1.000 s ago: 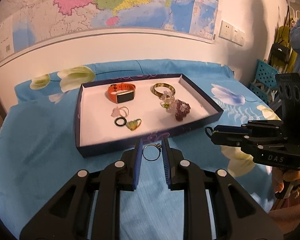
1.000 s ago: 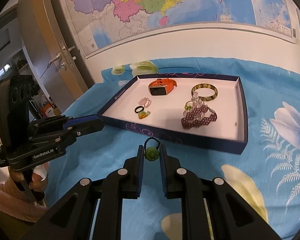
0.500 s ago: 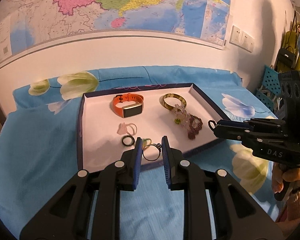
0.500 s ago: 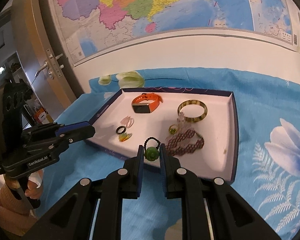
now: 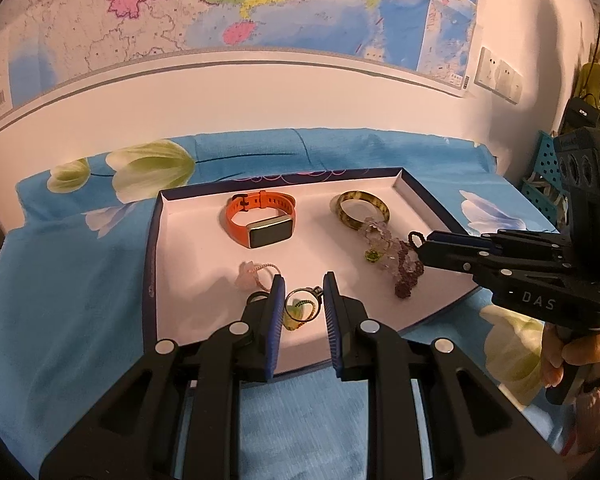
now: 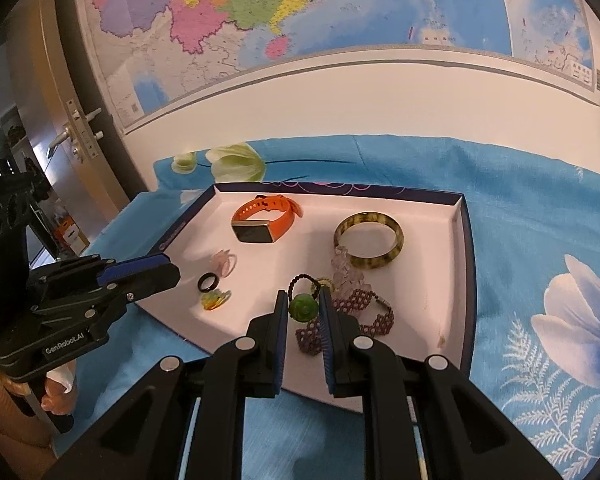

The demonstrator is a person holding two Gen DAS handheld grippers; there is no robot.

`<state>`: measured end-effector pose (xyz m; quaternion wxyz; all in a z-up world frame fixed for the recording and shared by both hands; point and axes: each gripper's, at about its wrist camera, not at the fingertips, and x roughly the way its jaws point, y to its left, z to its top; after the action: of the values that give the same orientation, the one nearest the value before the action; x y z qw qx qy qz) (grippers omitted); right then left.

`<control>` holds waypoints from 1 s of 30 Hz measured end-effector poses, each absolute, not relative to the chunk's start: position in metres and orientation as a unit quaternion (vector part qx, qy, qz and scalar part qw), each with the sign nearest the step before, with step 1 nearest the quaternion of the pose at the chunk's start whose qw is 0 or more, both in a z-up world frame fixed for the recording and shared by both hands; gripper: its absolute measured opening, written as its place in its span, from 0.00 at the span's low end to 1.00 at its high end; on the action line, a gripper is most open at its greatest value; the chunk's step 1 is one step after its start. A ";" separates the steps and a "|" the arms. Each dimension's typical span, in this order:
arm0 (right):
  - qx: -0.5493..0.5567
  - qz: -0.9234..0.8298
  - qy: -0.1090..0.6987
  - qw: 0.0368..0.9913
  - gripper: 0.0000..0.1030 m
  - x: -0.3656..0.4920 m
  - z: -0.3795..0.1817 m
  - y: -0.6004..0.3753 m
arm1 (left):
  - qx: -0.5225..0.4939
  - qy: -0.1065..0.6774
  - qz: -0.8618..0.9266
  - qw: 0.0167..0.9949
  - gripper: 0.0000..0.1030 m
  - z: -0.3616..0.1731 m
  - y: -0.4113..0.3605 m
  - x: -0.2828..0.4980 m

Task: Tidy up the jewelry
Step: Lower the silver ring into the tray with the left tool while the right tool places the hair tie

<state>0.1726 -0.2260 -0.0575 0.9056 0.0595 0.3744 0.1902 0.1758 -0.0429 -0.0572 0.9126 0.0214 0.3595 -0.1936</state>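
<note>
Ring (image 6: 303, 307) — green bead, dark band

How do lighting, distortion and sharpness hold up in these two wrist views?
Left wrist view: warm indoor light, strong fisheye bend along the map's lower edge, dark corners; the tray is sharp. Right wrist view: same warm cast, map slightly soft, door side dim, soft shadows inside the tray.

A thin metal ring (image 5: 303, 301) sits upright between the left claw's (image 5: 300, 308) blue pads. A green bead on a dark beaded loop (image 6: 303, 307) is pinched in the right claw (image 6: 303, 312). Both hang over the white tray (image 6: 458, 248), where an orange watch (image 5: 260, 220), a mottled bangle (image 6: 369, 240), a purple beaded bracelet (image 6: 360, 312) and small rings (image 6: 207, 282) lie flat.
</note>
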 end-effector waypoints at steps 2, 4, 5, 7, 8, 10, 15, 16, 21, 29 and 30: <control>0.059 0.187 0.375 0.906 0.14 0.175 -0.058 -0.226 | 0.021 0.361 -0.192 0.912 0.19 -0.059 -0.043 0.179; 0.059 0.186 0.376 0.906 0.14 0.177 -0.059 -0.227 | 0.022 0.362 -0.190 0.912 0.19 -0.060 -0.043 0.181; 0.056 0.183 0.377 0.906 0.14 0.179 -0.059 -0.227 | 0.022 0.363 -0.189 0.912 0.19 -0.060 -0.044 0.183; 0.055 0.180 0.379 0.906 0.14 0.182 -0.061 -0.227 | 0.021 0.364 -0.186 0.912 0.19 -0.061 -0.044 0.186; 0.055 0.178 0.381 0.905 0.14 0.184 -0.062 -0.227 | 0.021 0.366 -0.186 0.912 0.19 -0.062 -0.044 0.187; 0.052 0.174 0.384 0.905 0.14 0.186 -0.065 -0.226 | 0.021 0.368 -0.185 0.911 0.19 -0.064 -0.044 0.190; 0.052 0.168 0.389 0.904 0.14 0.191 -0.069 -0.228 | 0.020 0.376 -0.181 0.909 0.19 -0.069 -0.044 0.198; 0.052 0.167 0.391 0.904 0.14 0.193 -0.070 -0.228 | 0.021 0.377 -0.179 0.908 0.19 -0.070 -0.044 0.199; 0.053 0.162 0.394 0.903 0.14 0.197 -0.073 -0.229 | 0.021 0.385 -0.175 0.906 0.20 -0.075 -0.044 0.203; 0.051 0.158 0.403 0.900 0.14 0.202 -0.078 -0.228 | 0.027 0.392 -0.165 0.905 0.23 -0.081 -0.044 0.207; 0.050 0.159 0.404 0.900 0.14 0.203 -0.078 -0.228 | 0.027 0.393 -0.164 0.904 0.24 -0.082 -0.043 0.208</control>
<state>0.2027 -0.2281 -0.0783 0.8996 0.0502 0.4037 0.1588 0.2080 -0.0434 -0.0820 0.9044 0.0268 0.3932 -0.1637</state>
